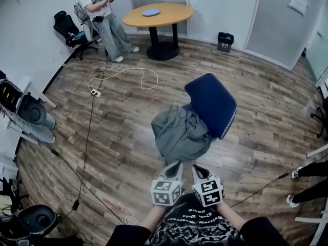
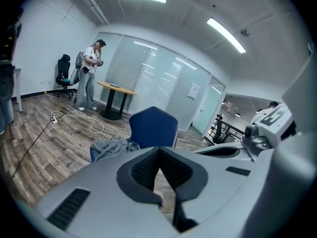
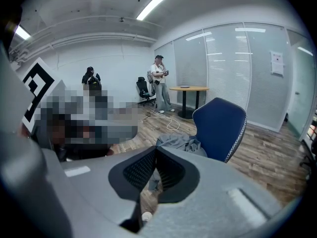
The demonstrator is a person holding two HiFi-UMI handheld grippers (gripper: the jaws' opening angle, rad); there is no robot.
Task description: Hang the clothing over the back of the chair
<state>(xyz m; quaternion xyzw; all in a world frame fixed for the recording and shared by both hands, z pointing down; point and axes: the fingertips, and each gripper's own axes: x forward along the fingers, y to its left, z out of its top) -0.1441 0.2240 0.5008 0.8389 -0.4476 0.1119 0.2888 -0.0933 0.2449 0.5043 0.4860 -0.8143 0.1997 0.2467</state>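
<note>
Head view puts the grey clothing (image 1: pixel 179 135) heaped on the seat of the blue chair (image 1: pixel 211 102), straight ahead of both pairs of fingertips. Its length runs away from them towards the upright backrest just beyond. The left gripper (image 1: pixel 174 165) and right gripper (image 1: pixel 197 169) sit side by side, about equally near, each with its jaws closed together on nothing. Wood-plank floor (image 1: pixel 118 152) surrounds the chair, with loose cables (image 1: pixel 123 72), a round table (image 1: pixel 158 15) and a standing person (image 1: pixel 102 19) well beyond it.

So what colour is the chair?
The chair is dark blue, with a white dotted trim along the edge of its back. The right gripper view shows it best.
</note>
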